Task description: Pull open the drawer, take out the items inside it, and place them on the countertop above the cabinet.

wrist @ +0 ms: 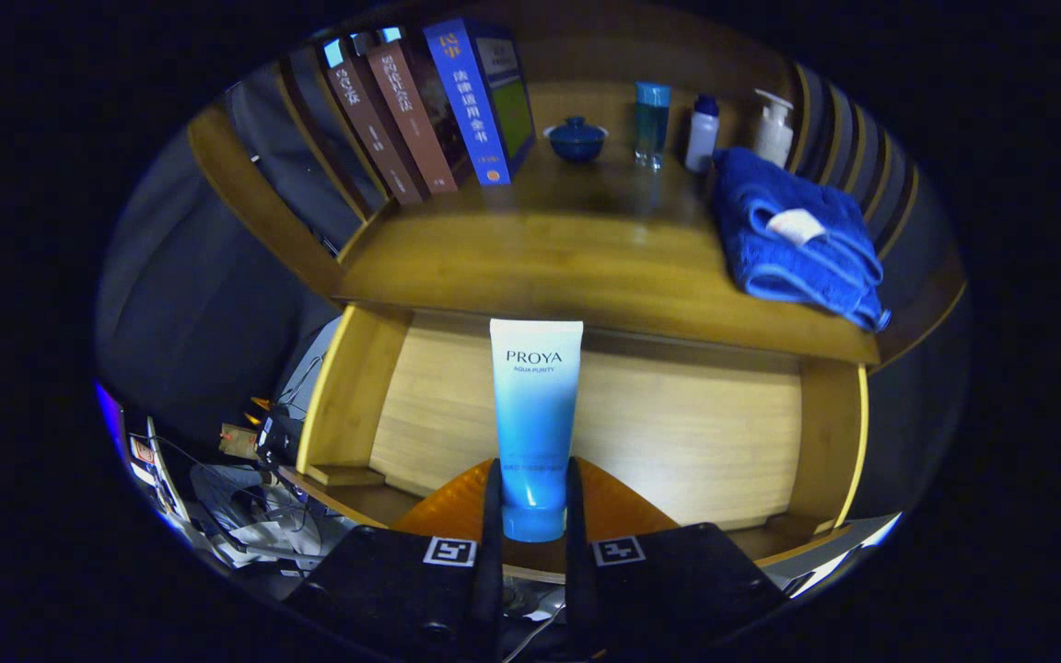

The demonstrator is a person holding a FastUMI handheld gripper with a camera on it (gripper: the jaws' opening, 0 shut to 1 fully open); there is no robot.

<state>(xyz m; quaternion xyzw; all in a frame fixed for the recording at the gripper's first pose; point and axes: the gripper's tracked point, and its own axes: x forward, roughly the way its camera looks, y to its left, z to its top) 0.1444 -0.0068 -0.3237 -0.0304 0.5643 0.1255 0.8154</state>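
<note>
The 2 fingers (533, 516) clamp a tube (535, 424) of face wash by its capped lower end, 1 finger pressing each side, so the tube stands upright between them with its flat sealed end on top. Just below and behind the grip shows a curved orange piece (613, 506); what it is cannot be told. Beyond the tube lies the open drawer (678, 433) — pale wooden floor, raised side walls, no other item visible on the part of the floor that shows. The tube is held clear of that floor, its top level with the front edge of the bench (586, 267) above the cabinet.

On the bench, well apart from the tube, 3 books (420, 110) lean at the far left, a small lidded bowl (577, 138) sits at the back, then a tall glass (651, 124), a small bottle (702, 133) and a pump bottle (774, 129). A folded blue towel (793, 239) takes up the right side.

The step in hand looks like the carry: the drawer is open, the tube is out, the placing is not yet done. The next move calls for lifting the tube over the bench's front lip and setting it down on the bare middle stretch — short of the bowl, left of the towel — before the fingers let go.
</note>
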